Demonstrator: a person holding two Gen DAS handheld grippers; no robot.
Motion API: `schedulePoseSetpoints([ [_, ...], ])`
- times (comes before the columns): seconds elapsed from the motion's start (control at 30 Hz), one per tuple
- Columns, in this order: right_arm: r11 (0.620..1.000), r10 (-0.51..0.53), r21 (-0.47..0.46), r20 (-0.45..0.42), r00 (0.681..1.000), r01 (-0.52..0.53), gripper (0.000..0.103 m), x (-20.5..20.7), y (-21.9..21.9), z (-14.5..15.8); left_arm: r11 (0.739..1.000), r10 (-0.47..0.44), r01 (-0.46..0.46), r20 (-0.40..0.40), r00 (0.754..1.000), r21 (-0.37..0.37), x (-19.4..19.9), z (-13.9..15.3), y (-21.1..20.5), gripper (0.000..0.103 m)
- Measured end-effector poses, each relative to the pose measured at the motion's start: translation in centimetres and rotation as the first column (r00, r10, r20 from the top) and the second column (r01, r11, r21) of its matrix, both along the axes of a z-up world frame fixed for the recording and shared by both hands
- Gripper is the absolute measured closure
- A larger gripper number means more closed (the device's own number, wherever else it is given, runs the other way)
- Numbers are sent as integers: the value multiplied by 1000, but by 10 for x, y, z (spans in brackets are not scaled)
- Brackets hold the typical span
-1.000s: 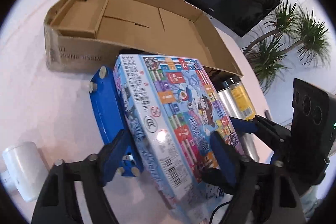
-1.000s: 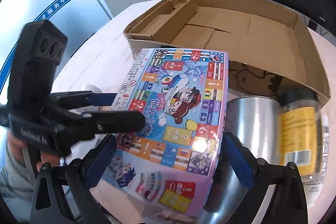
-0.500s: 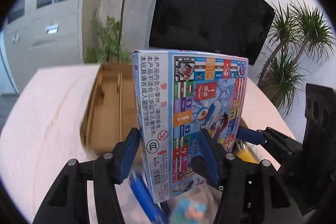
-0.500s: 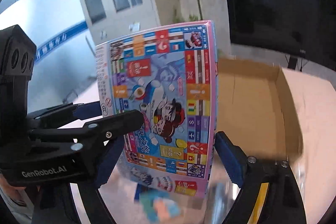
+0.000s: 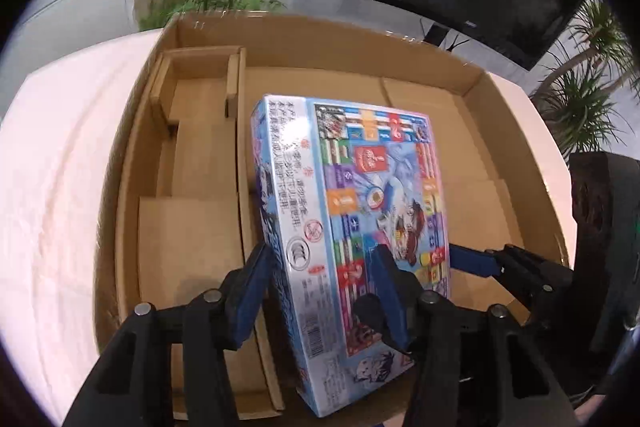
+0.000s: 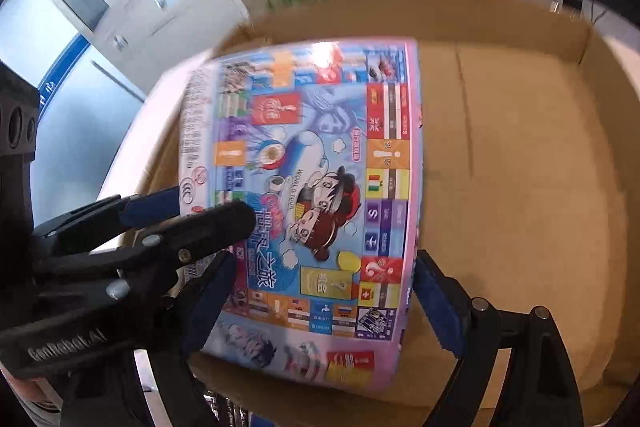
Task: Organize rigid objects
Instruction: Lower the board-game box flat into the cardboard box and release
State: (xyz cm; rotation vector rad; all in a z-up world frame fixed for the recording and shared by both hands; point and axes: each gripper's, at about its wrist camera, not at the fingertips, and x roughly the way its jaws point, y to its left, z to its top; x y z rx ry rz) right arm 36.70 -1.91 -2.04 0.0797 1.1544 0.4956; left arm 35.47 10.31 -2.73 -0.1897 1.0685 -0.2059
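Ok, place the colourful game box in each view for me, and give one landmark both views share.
Left wrist view: the game box sits centre, tilted, above the cardboard carton's floor, right of its divider.
Right wrist view: the game box fills the centre-left, its printed face toward the camera.
Shared landmark: the carton's far wall.

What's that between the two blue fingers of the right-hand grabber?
The colourful game box, spanning the right gripper from finger to finger above the cardboard box, as the right wrist view shows.
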Motion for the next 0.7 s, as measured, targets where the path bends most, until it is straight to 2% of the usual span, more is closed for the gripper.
schedulePoseSetpoints([
  [0.13, 999, 27, -25, 15, 1000, -27, 16, 1, 6, 0, 1000, -16, 17, 33, 999, -8, -18, 10, 5, 56],
  [0.2, 998, 52, -45, -21, 998, -53, 15, 4, 24, -10, 999, -42, 43, 71, 997, -8, -34, 22, 5, 56],
  [0.23, 995, 79, -48, -63, 995, -82, 6, 2, 31, -22, 999, -40, 39, 98, 994, 12, -45, 29, 6, 56],
  [0.27, 994, 95, -54, -96, 991, -100, 3, -2, 34, -26, 999, -30, 27, 117, 993, 23, -55, 34, 9, 56],
  [0.3, 992, 100, -60, -94, 991, -106, 3, 0, 35, -28, 1000, -26, 24, 132, 991, 18, -62, 39, 14, 56],
  [0.37, 991, 125, -37, -9, 992, -125, 4, -20, 24, 0, 1000, -12, 13, 175, 984, -4, -88, 52, 21, 56],
  [0.4, 992, 123, -19, 27, 992, -123, 4, -30, 14, 13, 1000, -7, 10, 209, 978, -11, -104, 59, 23, 52],
  [0.47, 996, 81, 20, 148, 986, -84, 2, -69, -31, 56, 999, 1, 8, 278, 961, -34, -137, 70, 22, 34],
  [0.5, 998, 60, 24, 192, 980, -66, 1, -85, -46, 70, 999, 28, -16, 312, 950, -41, -158, 74, 18, 13],
  [0.57, 1000, 21, -11, 287, 958, -19, 0, -132, -87, 89, 998, 48, -31, 346, 937, -54, -184, 76, 9, 10],
  [0.63, 999, 26, -52, 283, 959, -12, 0, -166, -115, 82, 995, 34, -2, 307, 951, -104, -193, 71, -4, 10],
  [0.7, 997, 39, -79, 237, 971, -20, 5, -191, -133, 63, 977, 9, 38, 223, 975, -209, -199, 57, -21, 10],
])
